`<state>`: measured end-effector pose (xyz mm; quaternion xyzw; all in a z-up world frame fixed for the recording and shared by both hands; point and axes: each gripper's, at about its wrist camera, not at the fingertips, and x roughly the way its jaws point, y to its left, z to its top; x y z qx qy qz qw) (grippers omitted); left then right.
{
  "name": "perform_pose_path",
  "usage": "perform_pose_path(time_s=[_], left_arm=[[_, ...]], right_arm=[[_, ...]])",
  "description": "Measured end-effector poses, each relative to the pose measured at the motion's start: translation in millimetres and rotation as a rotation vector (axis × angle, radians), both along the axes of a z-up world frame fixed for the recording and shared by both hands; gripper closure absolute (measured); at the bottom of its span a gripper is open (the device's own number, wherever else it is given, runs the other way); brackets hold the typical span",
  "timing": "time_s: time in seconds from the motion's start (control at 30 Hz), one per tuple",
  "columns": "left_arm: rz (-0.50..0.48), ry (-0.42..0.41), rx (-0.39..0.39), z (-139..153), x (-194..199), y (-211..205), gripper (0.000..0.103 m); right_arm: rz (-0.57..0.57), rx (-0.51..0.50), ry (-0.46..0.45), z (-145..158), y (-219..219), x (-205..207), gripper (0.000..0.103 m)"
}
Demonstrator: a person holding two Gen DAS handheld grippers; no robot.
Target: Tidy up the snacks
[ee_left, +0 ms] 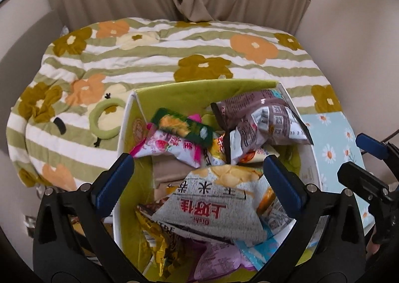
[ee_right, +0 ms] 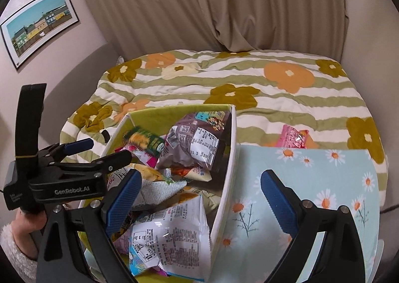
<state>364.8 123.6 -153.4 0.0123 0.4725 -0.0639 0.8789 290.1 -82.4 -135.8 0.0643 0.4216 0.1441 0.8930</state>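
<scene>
Item: pink snack packet (ee_right: 294, 136), lying loose on the bedspread (ee_right: 249, 76).
We are noting it beyond the daisy box (ee_right: 311, 183), nearer our right gripper (ee_right: 200, 198); both the right and the left gripper (ee_left: 197, 178) are gaping, holding nothing.

Soft even indoor light, slight blur, fisheye-bent dark corners

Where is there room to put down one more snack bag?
The flowered striped quilt lies bare behind the green snack box, and the blue daisy-print lid beside it is bare. The box is crowded; a pink snack bag lies past the lid.
</scene>
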Motion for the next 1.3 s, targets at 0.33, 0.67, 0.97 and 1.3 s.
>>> perform_pose_path(time_s=[0.33,0.67,0.97,1.3], left_arm=[[0.042,-0.094,-0.001,47,-63,-13,0.001],[0.086,-0.259,-0.005,108,-165,-48,0.001],[0.080,-0.336,0.006,125,-233,-75,0.001],[0.041,-0.357,0.012,125,-263,-99,0.001]], right_arm=[[0.017,-0.006,-0.071,32,-13,-39,0.008],[-0.045,-0.043,-0.160,76,-52,-110,0.008],[-0.188,-0.138,-0.190,87,-93,-167,0.008],[-0.262,-0.180,-0.242,92,-110,-209,0.008]])
